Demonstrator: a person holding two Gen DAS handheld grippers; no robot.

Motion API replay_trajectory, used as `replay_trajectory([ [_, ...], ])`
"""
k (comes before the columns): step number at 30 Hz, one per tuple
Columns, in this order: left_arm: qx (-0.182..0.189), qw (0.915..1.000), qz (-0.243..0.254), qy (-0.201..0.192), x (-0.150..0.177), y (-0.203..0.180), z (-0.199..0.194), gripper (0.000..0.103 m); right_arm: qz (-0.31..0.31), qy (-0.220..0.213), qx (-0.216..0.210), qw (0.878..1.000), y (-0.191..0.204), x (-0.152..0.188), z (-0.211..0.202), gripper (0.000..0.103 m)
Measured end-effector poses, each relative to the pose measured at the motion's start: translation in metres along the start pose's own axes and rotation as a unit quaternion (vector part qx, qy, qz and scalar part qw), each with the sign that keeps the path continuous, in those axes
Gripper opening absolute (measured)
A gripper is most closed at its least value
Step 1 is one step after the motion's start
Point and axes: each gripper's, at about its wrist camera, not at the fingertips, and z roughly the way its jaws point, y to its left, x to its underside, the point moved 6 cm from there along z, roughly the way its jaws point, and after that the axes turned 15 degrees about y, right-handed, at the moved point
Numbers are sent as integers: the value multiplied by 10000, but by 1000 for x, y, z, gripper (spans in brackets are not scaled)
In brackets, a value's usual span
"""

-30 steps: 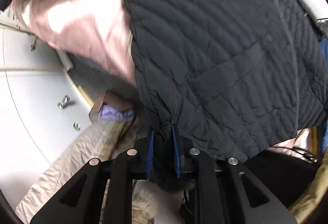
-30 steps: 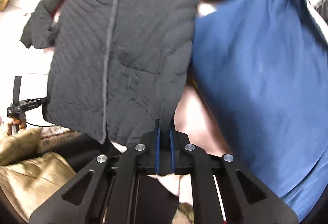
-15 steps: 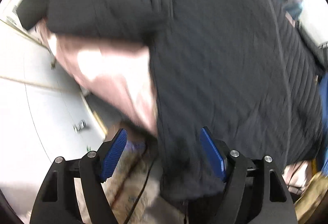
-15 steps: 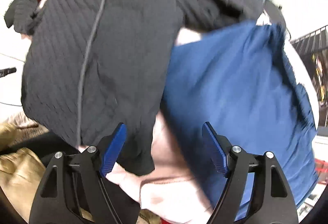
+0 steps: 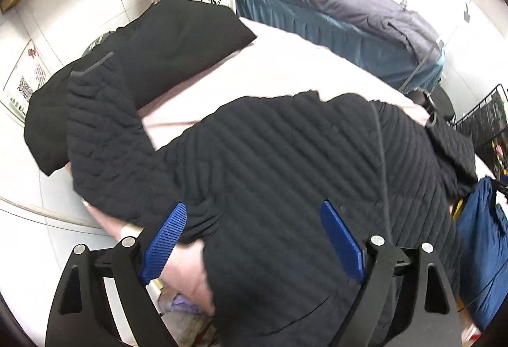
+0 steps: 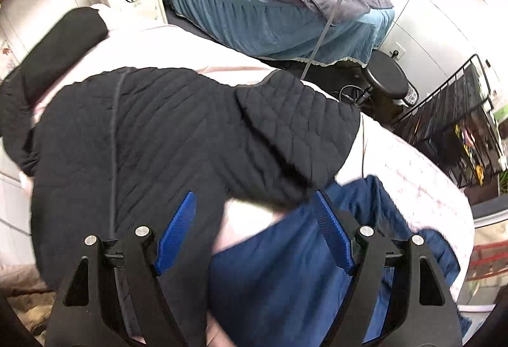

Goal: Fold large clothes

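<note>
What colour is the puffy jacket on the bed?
Black, with stitched quilted lines. The jacket shows best in the left wrist view.

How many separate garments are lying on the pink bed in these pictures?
3: a black quilted jacket across the near middle, a plain black garment at the far left corner, a blue garment at the near right. Others may be hidden underneath.

A black jacket (image 5: 285,163), quilted in diagonal ribs, is noted on a pale pink bedcover (image 5: 285,70). A plain dark blue garment (image 6: 285,277) is recorded. A bed (image 6: 254,7) is skirted in teal and covered in grey-purple. Blue ribbed pads (image 5: 165,239) are observed.
</note>
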Motion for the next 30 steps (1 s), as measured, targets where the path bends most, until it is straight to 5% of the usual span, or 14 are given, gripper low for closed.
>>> replay_trajectory([
  [5, -7, 9997, 2, 251, 4, -34, 30, 88, -75, 272, 182, 9994, 11, -29, 51, 76],
  [19, -566, 9932, 394, 943, 49, -66, 90, 88, -1064, 683, 1992, 9718, 15, -71, 165, 74],
  [22, -520, 9932, 256, 1009, 49, -61, 93, 88, -1080, 687, 2072, 9699, 14, -70, 172, 51],
  [24, -489, 9933, 140, 1034, 48, -57, 95, 88, -973, 595, 2181, 9692, 9, -71, 167, 21],
  [30, -433, 9941, 22, 990, 43, -57, 94, 88, -83, 200, 1394, 9900, -14, -73, 131, 11],
])
